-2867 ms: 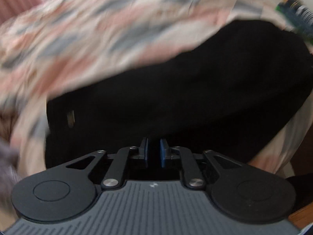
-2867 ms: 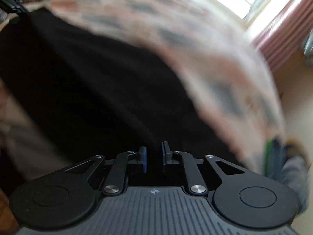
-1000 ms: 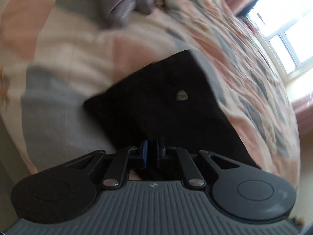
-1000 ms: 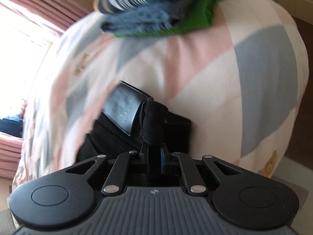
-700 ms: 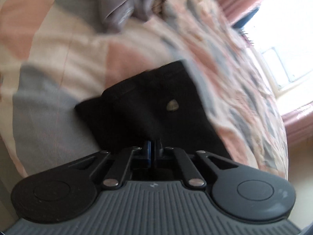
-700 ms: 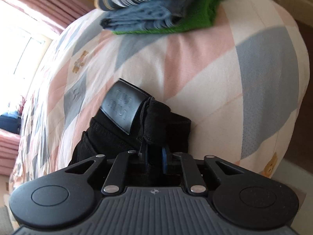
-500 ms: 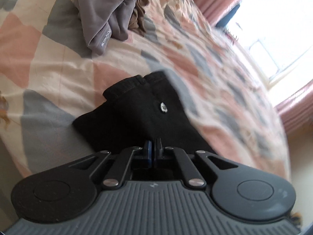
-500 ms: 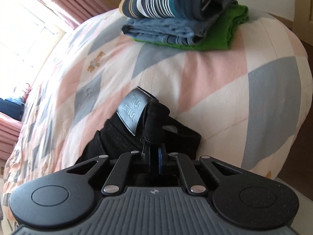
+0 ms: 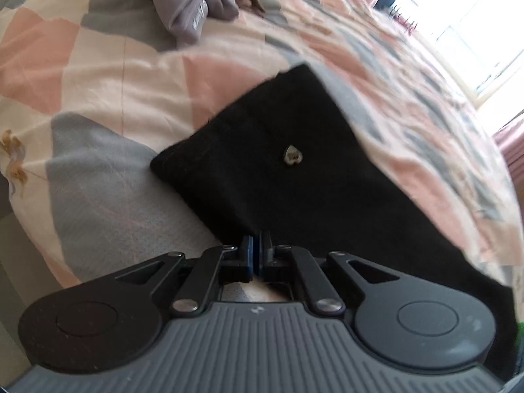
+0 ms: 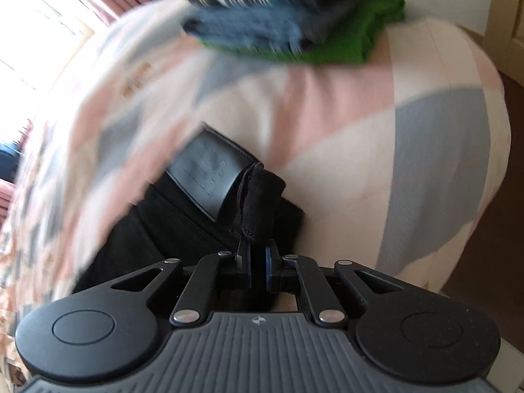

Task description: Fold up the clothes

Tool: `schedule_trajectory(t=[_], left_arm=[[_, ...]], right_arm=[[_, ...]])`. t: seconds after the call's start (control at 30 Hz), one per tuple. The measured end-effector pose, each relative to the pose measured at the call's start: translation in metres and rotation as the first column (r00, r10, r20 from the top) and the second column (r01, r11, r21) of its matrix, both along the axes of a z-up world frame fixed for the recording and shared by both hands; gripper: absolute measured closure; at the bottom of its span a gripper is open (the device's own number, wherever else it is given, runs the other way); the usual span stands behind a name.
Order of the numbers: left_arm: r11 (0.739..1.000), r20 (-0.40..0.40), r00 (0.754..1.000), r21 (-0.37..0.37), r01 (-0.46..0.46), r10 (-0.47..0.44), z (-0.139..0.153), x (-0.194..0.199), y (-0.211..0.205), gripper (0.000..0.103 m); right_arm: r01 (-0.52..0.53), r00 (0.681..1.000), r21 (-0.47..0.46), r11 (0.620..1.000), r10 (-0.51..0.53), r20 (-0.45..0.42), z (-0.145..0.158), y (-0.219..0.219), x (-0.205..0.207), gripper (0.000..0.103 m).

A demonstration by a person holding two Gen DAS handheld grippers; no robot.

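Black jeans [image 9: 294, 177] are lying on a bed, pinched at two edges.
Pink, grey and cream patchwork bedding [image 9: 98, 104] is carrying them, with grey clothes [image 9: 193, 3] bunching farther off and a folded stack [image 10: 294, 19] sitting near the bed's corner; daylight is pouring through a curtained window [image 9: 475, 32]. The left hand-held gripper [image 9: 254, 255] is clamping black fabric between nearly closed jaws; the right hand-held gripper [image 10: 258, 262] is gripping the waistband beside the leather patch [image 10: 206, 173].
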State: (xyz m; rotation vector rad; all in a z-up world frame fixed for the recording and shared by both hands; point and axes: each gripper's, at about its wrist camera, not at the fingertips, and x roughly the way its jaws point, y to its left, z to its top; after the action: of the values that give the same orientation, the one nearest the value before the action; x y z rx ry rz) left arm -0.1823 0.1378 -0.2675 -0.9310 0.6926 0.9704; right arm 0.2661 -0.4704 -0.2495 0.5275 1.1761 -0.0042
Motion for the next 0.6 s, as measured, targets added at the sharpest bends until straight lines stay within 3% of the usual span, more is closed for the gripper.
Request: schedule_trajectory(t=[0.13,0.3,0.4,0.43,0.47,0.6], left_arm=[[1.000,0.016,1.000,0.011,0.003,-0.003,-0.001,-0.004,-0.001,0.101],[0.998,-0.010,0.999,0.032,0.051,-0.050,-0.005,0.002,0.003,0.101],[0.997,-0.031,0.997,0.030,0.072,-0.071,0.002,0.000,0.002,0.095],[0.997,-0.038,0.997,0.028,0.070,-0.069,0.007,-0.004,0.001,0.093],[0.997,-0.053,0.997,0.032,0.066,-0.064,0.014,-0.009,-0.001,0.083],[0.993,-0.101,0.991,0.071,0.090,-0.082,0.051,-0.019,-0.013,0.084]], right_arm=[[-0.019,0.999,-0.036,0.999,0.021,0.035,-0.001,0.011,-0.004,0.085],[-0.023,0.999,-0.034,0.999,0.024,0.029,-0.004,0.009,-0.004,0.087],[-0.046,0.999,-0.043,0.998,0.047,0.014,-0.003,0.014,-0.004,0.073],[-0.056,0.998,-0.072,0.996,0.057,0.005,0.000,0.016,-0.005,0.056],[-0.071,0.997,-0.125,0.990,0.072,0.002,0.005,0.020,-0.008,0.049],[-0.104,0.981,-0.371,0.923,0.156,0.114,0.040,0.039,-0.027,0.047]])
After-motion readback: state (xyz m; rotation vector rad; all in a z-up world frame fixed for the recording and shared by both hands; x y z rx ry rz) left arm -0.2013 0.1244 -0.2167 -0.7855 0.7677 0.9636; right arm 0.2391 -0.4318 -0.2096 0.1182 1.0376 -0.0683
